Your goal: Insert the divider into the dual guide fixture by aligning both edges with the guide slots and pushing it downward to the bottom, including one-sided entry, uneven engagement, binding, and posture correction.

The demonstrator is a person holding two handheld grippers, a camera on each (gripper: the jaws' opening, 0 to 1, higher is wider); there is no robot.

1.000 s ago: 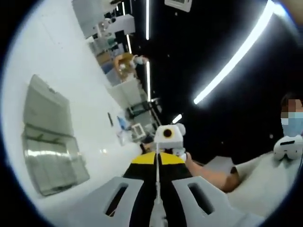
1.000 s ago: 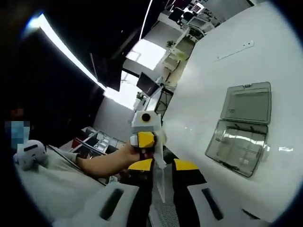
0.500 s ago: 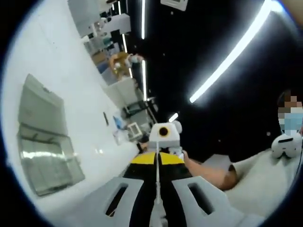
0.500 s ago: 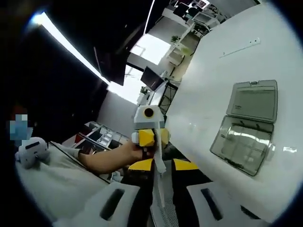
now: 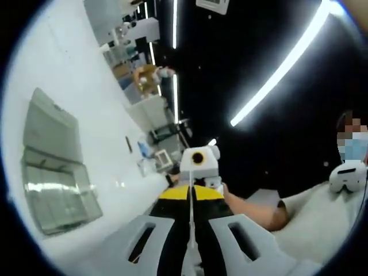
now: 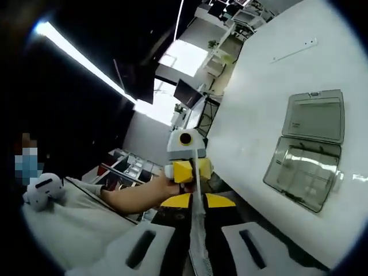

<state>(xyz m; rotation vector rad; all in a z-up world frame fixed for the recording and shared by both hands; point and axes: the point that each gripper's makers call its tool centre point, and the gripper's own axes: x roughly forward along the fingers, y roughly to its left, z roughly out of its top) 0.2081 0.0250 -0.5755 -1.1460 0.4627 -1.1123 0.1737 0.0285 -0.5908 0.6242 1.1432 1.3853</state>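
The white table (image 6: 270, 103) carries the open clear compartment box (image 6: 307, 161), lying well apart from both grippers. The divider (image 6: 197, 230), a thin pale strip seen edge-on, hangs in the air between them. The right gripper (image 6: 198, 256) is clamped on its near end, and the left gripper (image 5: 191, 253) pinches the other end. It looks light, stiff but bendable; holding near both ends should limit twisting.
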